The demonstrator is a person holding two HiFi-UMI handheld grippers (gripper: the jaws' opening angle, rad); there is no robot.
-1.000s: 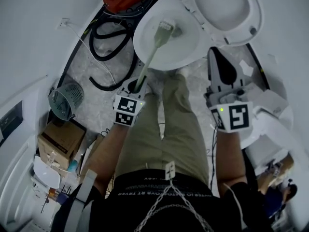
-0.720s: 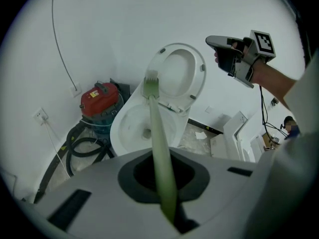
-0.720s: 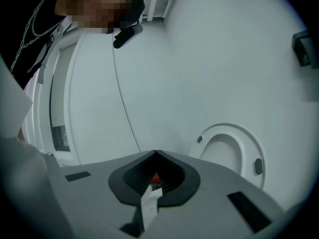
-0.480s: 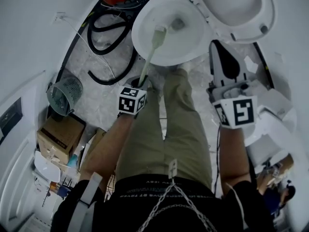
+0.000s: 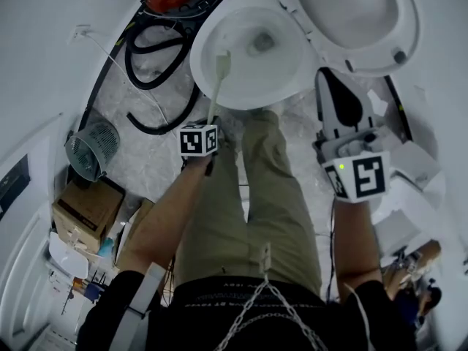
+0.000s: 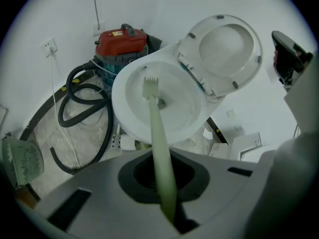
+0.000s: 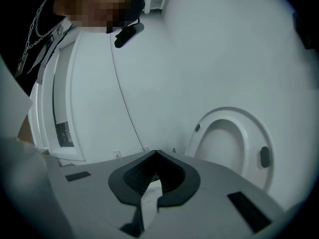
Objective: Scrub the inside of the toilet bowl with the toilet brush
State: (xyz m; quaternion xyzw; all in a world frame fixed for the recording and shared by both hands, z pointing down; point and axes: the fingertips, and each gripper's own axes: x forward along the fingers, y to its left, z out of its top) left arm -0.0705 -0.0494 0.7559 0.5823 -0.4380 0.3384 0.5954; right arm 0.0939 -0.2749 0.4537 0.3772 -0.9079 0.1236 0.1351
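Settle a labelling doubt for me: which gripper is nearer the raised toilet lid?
Right. The right gripper points at the raised toilet lid, just short of its lower edge. The left gripper is farther off, by the bowl's near-left rim, clamping the toilet brush.

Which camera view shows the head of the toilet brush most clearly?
The left gripper view: the brush head sits near the centre, bristles visible, inside the toilet bowl. The head view shows it smaller, from above. The right gripper view shows the raised lid but not the brush.
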